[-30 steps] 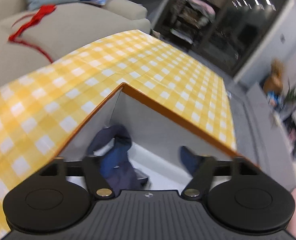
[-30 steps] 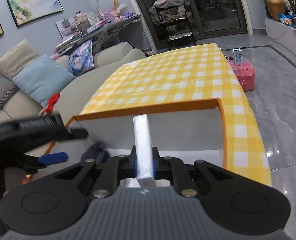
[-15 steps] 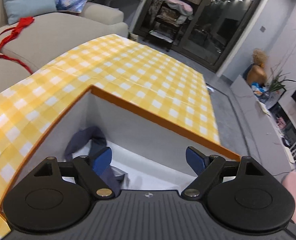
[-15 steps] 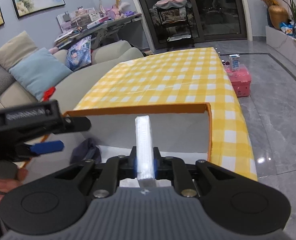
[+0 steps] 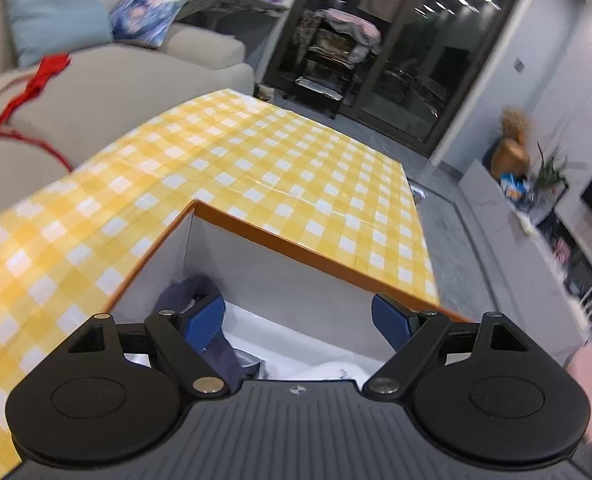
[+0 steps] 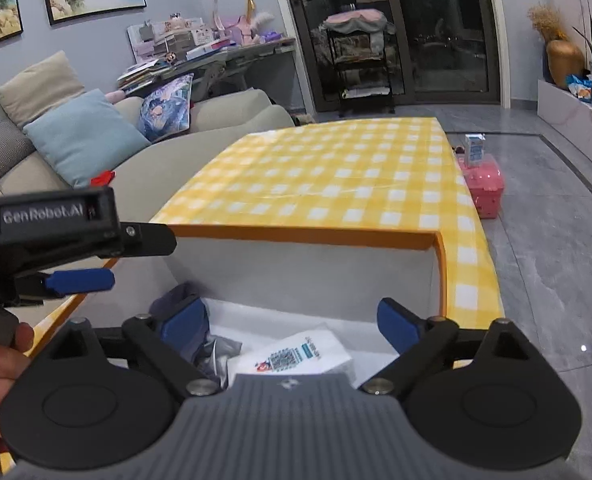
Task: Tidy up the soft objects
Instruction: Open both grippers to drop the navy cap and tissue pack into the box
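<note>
The right gripper (image 6: 291, 320) has just been opening; its jaws stand wide and empty above the white tissue pack (image 6: 296, 354), which lies flat inside the orange-rimmed box (image 6: 304, 237) beside a dark blue cloth (image 6: 175, 300); the left gripper (image 5: 298, 318) hovers open over the same box

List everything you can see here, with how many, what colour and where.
box: one, orange rim, white inside, on table
tablecloth: one, yellow-white check, over table
white packet: one, lying in box
dark blue cloth: one, box's left corner
red strap: one, on sofa
light blue cushion: one, on sofa
pink basket: one, on floor
left claw: black, blue pads, open
right claw: open, jaws just opened, packet below
</note>
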The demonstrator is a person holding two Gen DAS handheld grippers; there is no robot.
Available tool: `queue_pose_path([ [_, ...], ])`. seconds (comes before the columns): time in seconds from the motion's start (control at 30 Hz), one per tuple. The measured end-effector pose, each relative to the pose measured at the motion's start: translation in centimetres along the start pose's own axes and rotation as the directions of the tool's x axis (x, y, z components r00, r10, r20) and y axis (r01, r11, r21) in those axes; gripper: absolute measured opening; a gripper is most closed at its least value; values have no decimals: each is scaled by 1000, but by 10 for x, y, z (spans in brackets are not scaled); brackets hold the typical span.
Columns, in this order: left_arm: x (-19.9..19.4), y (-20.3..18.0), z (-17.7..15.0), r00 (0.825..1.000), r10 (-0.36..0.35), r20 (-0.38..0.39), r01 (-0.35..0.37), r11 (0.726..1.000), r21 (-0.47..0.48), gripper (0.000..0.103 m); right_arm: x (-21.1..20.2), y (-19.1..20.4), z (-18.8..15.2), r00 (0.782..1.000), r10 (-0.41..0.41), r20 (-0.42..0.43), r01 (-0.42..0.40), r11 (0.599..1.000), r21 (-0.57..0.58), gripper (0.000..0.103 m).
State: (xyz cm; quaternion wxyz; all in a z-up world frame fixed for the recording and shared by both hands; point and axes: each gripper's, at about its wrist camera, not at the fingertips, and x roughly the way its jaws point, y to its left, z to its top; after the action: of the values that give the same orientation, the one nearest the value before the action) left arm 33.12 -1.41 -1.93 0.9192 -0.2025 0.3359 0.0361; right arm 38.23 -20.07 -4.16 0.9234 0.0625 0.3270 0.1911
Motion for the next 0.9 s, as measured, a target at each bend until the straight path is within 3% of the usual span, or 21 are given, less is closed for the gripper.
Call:
queue_pose_path([
  [0.13, -3, -8, -3, 999, 45, 20, -46, 996, 80, 98, -1, 3, -1, 999, -42, -8, 41, 999, -14, 97],
  [0.2, -6, -9, -4, 999, 30, 18, -32, 996, 88, 98, -4, 7, 1, 998, -60, 3, 60, 998, -15, 99],
  [0.3, -14, -6, -3, 997, 3, 74, -7, 999, 48, 98, -8, 12, 2, 997, -77, 21, 77, 997, -30, 100],
  [0.5, -25, -13, 0, 996, -4, 86, -6, 993, 118, 98, -14, 16, -1, 991, -126, 36, 126, 992, 6, 100],
  [0.77, -43, -13, 0, 994, -29, 102, 14, 989, 145, 98, -34, 33, -6, 990, -131, 51, 129, 991, 34, 100],
  [0.9, -54, -9, 4, 993, -17, 114, 1, 991, 135, 98, -54, 40, -14, 983, -174, 59, 173, 985, 21, 100],
])
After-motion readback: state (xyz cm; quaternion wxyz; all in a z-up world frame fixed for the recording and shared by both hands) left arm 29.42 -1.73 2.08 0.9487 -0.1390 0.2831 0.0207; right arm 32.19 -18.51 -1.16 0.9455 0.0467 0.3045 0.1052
